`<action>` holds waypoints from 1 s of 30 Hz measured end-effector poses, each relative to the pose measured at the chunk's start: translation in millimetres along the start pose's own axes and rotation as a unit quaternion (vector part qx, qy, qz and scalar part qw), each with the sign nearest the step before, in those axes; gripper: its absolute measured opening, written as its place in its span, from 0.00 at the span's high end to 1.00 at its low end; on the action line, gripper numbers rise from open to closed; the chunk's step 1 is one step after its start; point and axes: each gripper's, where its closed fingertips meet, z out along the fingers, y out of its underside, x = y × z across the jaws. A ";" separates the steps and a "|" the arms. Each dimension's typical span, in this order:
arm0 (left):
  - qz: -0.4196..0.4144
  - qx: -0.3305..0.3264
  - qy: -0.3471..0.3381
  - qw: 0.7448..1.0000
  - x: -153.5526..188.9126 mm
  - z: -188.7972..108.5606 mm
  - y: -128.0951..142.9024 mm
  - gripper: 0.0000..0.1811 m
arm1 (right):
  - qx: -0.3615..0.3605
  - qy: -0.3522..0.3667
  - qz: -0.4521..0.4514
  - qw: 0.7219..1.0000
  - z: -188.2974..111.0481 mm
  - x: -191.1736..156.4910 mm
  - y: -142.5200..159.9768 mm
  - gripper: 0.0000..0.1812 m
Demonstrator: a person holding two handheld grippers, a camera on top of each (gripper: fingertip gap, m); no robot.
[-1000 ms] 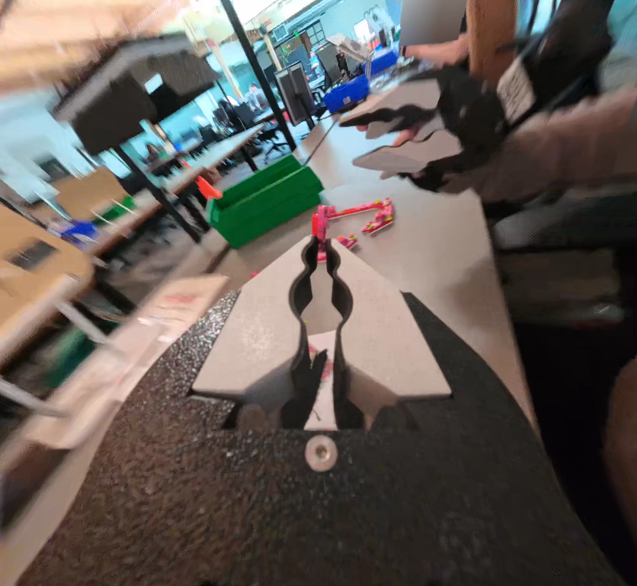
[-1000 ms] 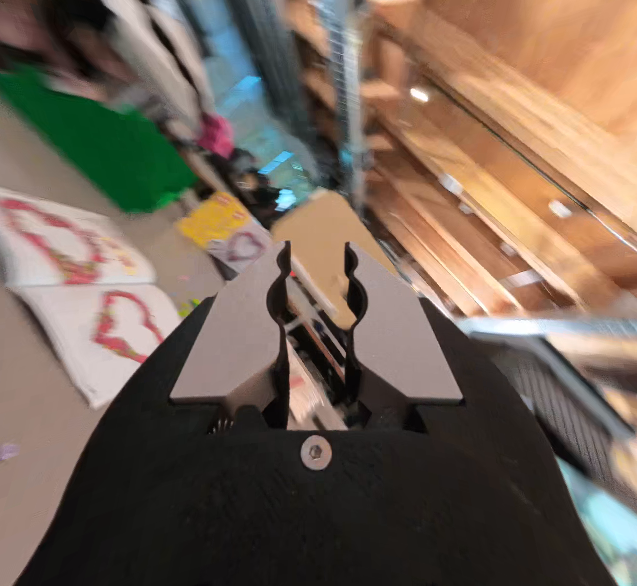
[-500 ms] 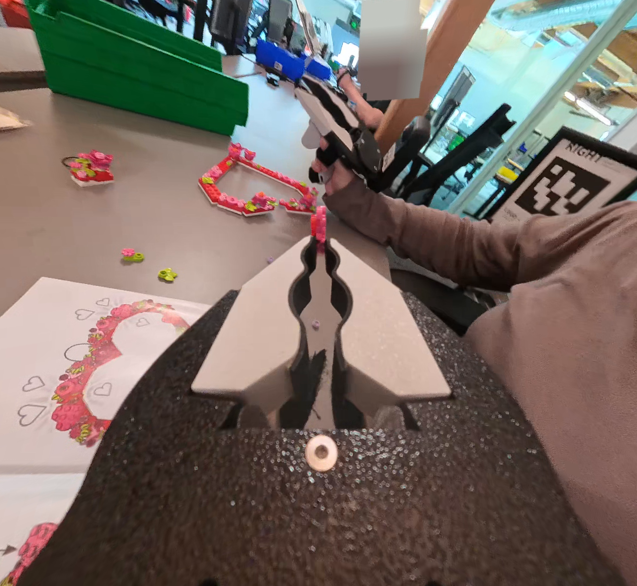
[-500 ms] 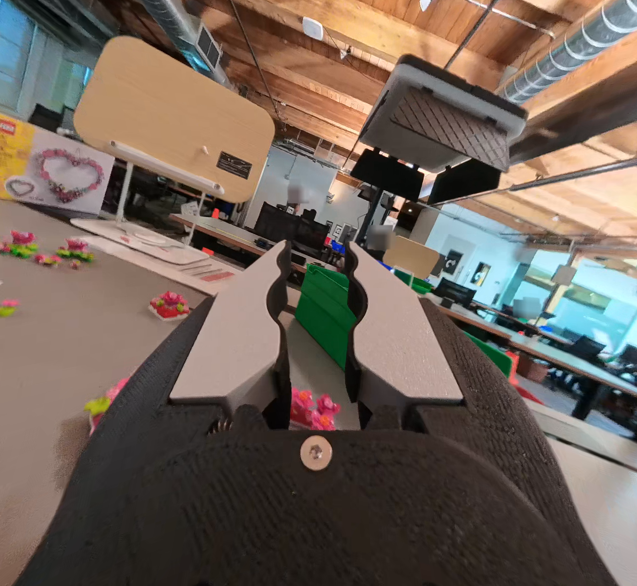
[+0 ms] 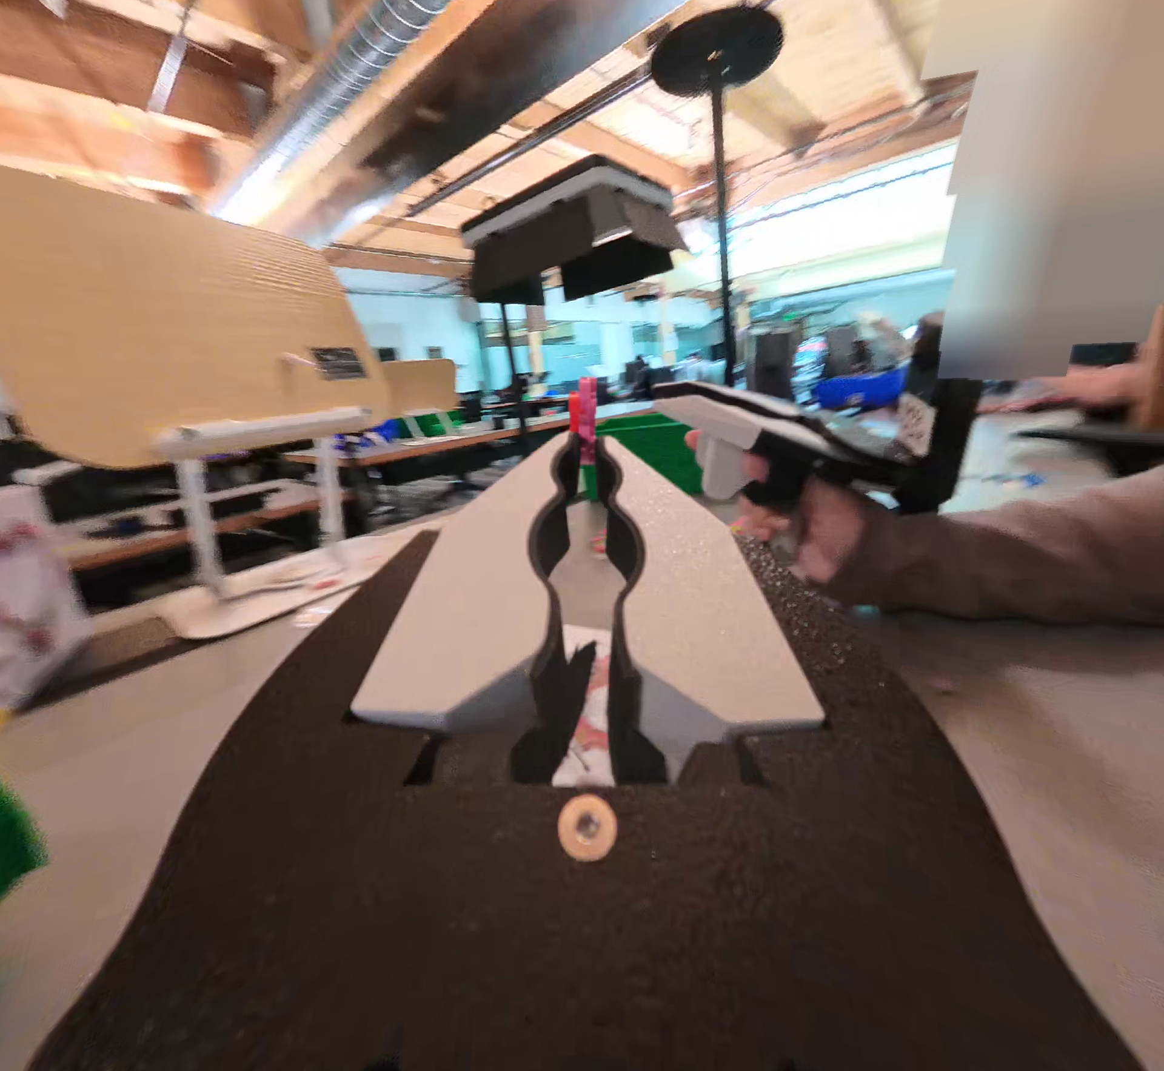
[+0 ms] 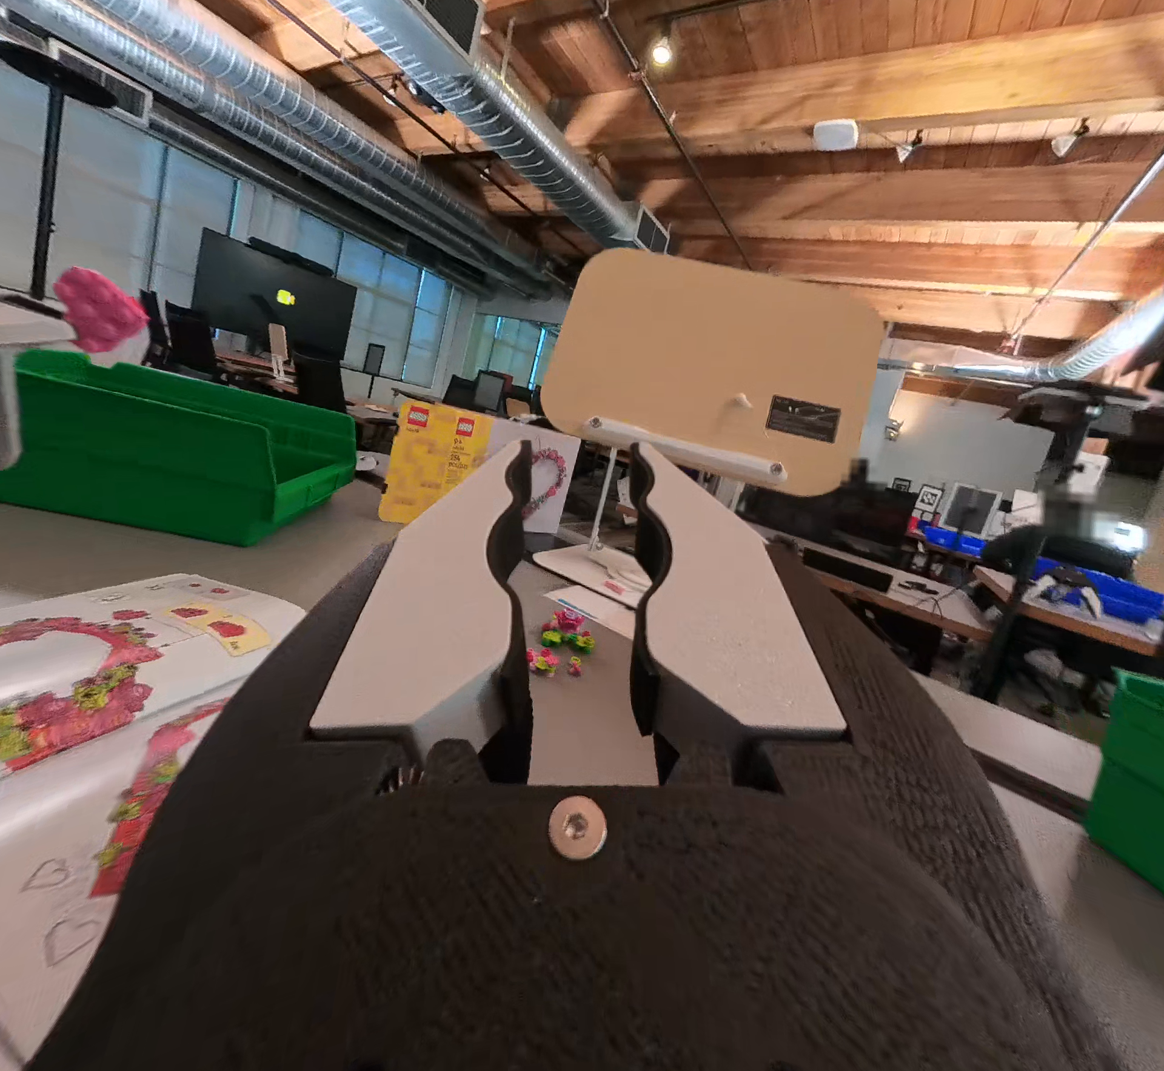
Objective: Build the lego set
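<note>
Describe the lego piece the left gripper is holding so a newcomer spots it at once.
Start at the big green bin on the grey table. Above its left end, the left gripper has its fingers closed on a pink studded lego piece. It is the only piece off the table.

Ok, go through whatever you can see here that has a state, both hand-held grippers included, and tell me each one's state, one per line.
Left hand-held gripper: shut on a pink and red lego piece, held up off the table.
Right hand-held gripper: open, nothing between its fingers.
Instruction booklet: lying open on the table.
Green bin: upright, open-topped; contents not visible.
Loose flower pieces: lying unattached on the table.
Lego box: standing upright.
</note>
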 end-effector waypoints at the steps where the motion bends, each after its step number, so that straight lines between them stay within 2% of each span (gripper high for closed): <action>1: 0.034 -0.006 -0.024 0.999 -5.3 -2.8 1.0 0.99 | -0.007 0.005 -0.002 1.000 4.6 -0.1 7.6 0.84; 4: 0.149 -0.030 -0.102 0.983 -22.8 -13.3 -2.7 0.99 | -0.039 0.001 -0.035 0.999 7.2 -3.6 26.6 0.85; 6: 0.232 -0.034 -0.130 0.963 -27.6 -22.3 -11.1 0.99 | -0.028 -0.015 -0.062 0.998 1.3 -10.0 21.2 0.86; 8: 0.266 -0.031 -0.142 0.953 -30.5 -29.0 -12.2 0.99 | -0.020 -0.024 -0.086 0.996 -2.4 -16.1 15.1 0.86; 13: 0.212 -0.049 -0.136 0.967 -38.2 -28.6 5.8 0.99 | -0.010 -0.071 -0.124 0.990 -5.3 -37.6 11.6 0.88; 30: 0.255 -0.063 -0.131 0.956 -35.3 -28.7 11.8 0.99 | -0.025 -0.074 -0.115 0.990 -4.8 -34.7 20.5 0.94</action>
